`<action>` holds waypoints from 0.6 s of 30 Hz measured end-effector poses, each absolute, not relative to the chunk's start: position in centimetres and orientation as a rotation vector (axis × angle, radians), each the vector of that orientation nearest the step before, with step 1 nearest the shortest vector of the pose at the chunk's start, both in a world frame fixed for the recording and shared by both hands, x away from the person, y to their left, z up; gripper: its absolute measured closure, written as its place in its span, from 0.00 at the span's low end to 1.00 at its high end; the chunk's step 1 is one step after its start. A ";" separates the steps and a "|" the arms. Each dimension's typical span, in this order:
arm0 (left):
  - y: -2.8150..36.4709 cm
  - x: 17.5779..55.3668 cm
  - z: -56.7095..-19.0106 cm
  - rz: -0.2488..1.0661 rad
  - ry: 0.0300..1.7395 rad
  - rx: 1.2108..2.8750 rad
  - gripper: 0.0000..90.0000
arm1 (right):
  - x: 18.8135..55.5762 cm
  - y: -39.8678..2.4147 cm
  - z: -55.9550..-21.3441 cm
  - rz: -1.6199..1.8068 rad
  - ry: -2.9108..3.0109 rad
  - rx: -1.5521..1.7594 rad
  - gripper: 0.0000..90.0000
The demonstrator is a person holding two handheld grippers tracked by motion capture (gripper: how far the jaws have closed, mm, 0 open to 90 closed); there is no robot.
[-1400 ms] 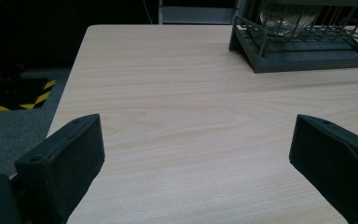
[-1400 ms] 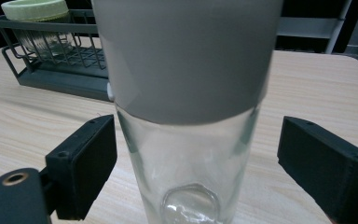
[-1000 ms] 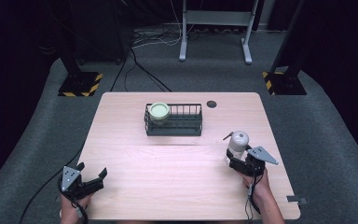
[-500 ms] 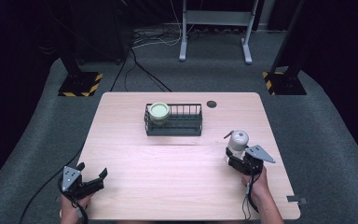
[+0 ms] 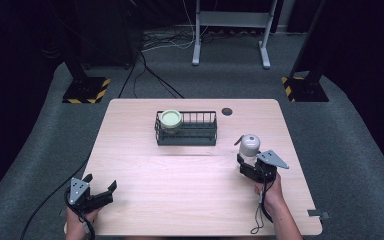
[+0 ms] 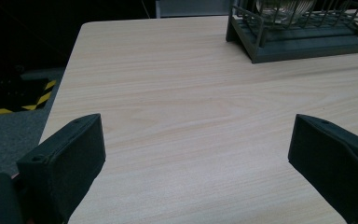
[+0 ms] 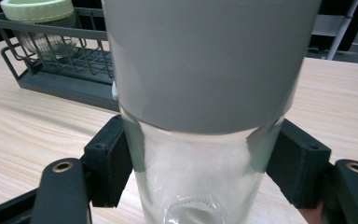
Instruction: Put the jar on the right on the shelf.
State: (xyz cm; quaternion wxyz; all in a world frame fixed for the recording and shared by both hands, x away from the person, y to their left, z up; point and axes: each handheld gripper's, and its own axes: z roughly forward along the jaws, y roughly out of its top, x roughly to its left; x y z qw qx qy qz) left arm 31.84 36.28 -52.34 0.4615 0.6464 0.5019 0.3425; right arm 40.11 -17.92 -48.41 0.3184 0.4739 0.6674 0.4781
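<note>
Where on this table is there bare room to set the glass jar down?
The light wooden table is bare between the dark wire rack and the near edge, from the open left gripper across to the right gripper holding the grey-lidded glass jar. The rack's right half is free; its left holds a green-lidded jar.

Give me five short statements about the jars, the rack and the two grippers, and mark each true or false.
1. The right gripper is clamped on the glass jar with a grey lid. True.
2. The left gripper holds a jar. False: its jaws are open, nothing between them.
3. A green-lidded jar sits in the dark wire rack. True.
4. The rack holds two jars. False: one.
5. The green-lidded jar sits at the rack's right end. False: left end.
</note>
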 end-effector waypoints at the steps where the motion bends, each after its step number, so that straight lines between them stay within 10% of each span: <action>1: 36.3 31.8 -52.3 0.843 1.234 1.590 0.04 | 40.2 -17.7 -48.3 1.256 1.759 1.242 0.32; 18: 36.5 31.8 -52.3 0.834 1.237 1.570 0.04 | 42.2 -14.5 -45.9 1.284 1.773 1.203 0.32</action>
